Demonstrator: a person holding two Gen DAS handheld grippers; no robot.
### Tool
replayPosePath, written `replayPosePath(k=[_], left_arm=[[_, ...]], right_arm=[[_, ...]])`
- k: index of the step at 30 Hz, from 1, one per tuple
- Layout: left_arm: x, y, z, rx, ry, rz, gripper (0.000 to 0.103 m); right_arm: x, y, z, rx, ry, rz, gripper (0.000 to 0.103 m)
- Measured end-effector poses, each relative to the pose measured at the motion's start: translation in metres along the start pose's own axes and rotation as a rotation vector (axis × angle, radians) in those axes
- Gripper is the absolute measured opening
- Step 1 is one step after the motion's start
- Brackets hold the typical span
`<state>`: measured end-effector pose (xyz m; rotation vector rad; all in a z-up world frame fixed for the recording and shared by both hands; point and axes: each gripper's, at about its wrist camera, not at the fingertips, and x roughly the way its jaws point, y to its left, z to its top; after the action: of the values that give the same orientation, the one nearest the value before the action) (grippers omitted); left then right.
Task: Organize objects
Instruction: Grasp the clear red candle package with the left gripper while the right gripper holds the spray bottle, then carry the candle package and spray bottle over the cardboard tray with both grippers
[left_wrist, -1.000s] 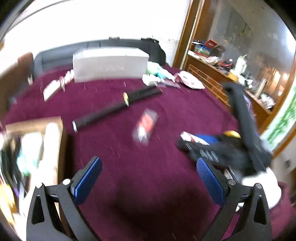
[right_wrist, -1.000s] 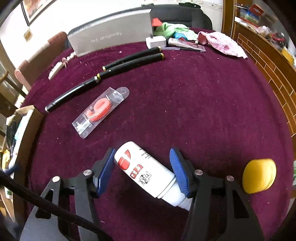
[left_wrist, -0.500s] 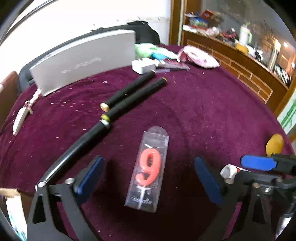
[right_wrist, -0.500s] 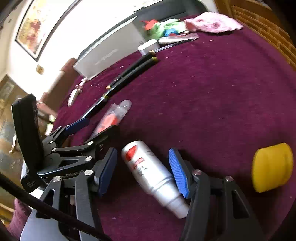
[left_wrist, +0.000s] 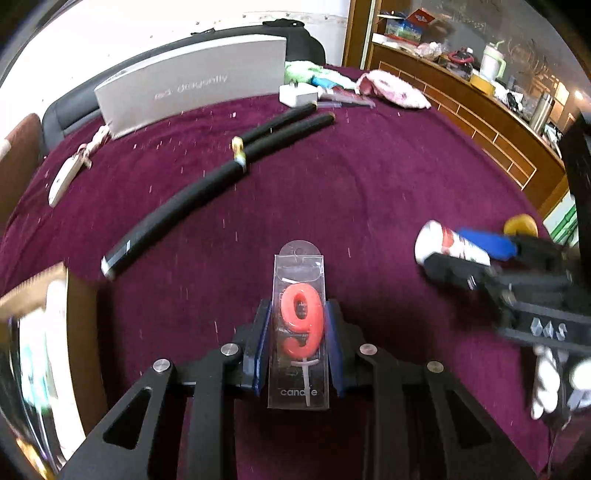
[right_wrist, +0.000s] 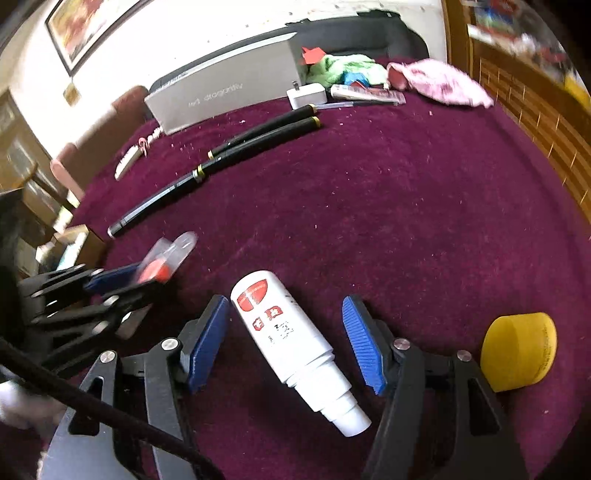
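A round table covered in a maroon cloth (left_wrist: 369, 192) fills both views, with a wooden sideboard (left_wrist: 480, 107) seen at the right and a framed picture (right_wrist: 85, 26) on the far wall, its edges cut off. The items on the sideboard are too blurred to be named. At the near left of the left wrist view an open cardboard box (left_wrist: 44, 332) is smeared by motion and its contents cannot be made out. The left gripper (left_wrist: 297, 343) is seen closing on a clear candle packet (left_wrist: 299, 332) holding a red number nine, the blue pads already against its two long sides; the packet's near end is hidden partly by the jaws. The right gripper (right_wrist: 286, 339) is opening, its jaws standing wide to either side of a white bottle (right_wrist: 291, 343) with red markings that lies on the cloth, neither pad pressing on it. A yellow lid-like object (right_wrist: 519, 350) lies just right of that gripper. Farther off, two black rods with gold bands (left_wrist: 229, 166) lie side by side, a grey box (left_wrist: 192, 92) stands behind them, and a white charger (left_wrist: 297, 94), a pink cloth (left_wrist: 395, 90) and a green cloth (right_wrist: 343, 68) are grouped at the far edge. A small pale object with a cord (left_wrist: 68, 173) lies far left, too small to be identified.
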<state>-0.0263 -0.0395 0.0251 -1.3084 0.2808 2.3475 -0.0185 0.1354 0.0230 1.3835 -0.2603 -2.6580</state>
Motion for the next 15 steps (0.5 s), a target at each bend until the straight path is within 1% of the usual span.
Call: replayPosePath(k=[3, 5, 6, 7, 8, 9, 11, 12, 13, 14, 15], left_arm=[[0.003, -0.007, 0.003, 0.022, -0.021, 0.040, 0.024], [0.005, -0.009, 0.005, 0.009, -0.030, 0.056, 0.031], [0.007, -0.010, 0.005, 0.005, -0.041, 0.073, 0.040], [0.008, -0.011, 0.005, 0.004, -0.058, 0.100, 0.054], [0.010, -0.009, 0.004, -0.007, -0.079, 0.127, 0.059], [0.010, -0.006, 0.003, -0.028, -0.081, 0.127, 0.061], [0.010, 0.000, 0.002, -0.052, -0.073, 0.094, 0.059], [0.009, 0.000, 0.001, -0.049, -0.075, 0.074, 0.045], [0.007, -0.003, 0.000, -0.036, -0.076, 0.047, 0.024], [0.003, -0.007, -0.001, -0.024, -0.076, 0.044, 0.023], [0.000, -0.010, -0.002, -0.015, -0.065, 0.038, 0.023]], right_arm=[[0.002, 0.007, -0.003, -0.051, -0.005, -0.057, 0.063], [0.004, 0.011, -0.004, -0.084, -0.004, -0.089, 0.063], [0.005, 0.015, -0.005, -0.113, -0.005, -0.122, 0.062], [0.006, 0.018, -0.007, -0.129, -0.007, -0.143, 0.062], [0.007, 0.022, -0.008, -0.151, -0.014, -0.170, 0.061], [0.007, 0.024, -0.009, -0.161, -0.020, -0.181, 0.058], [0.006, 0.023, -0.008, -0.150, -0.020, -0.170, 0.053], [0.005, 0.023, -0.009, -0.146, -0.023, -0.172, 0.047], [0.004, 0.021, -0.008, -0.138, -0.027, -0.175, 0.043], [0.003, 0.020, -0.009, -0.133, -0.031, -0.176, 0.031], [0.002, 0.019, -0.008, -0.127, -0.034, -0.178, 0.027]])
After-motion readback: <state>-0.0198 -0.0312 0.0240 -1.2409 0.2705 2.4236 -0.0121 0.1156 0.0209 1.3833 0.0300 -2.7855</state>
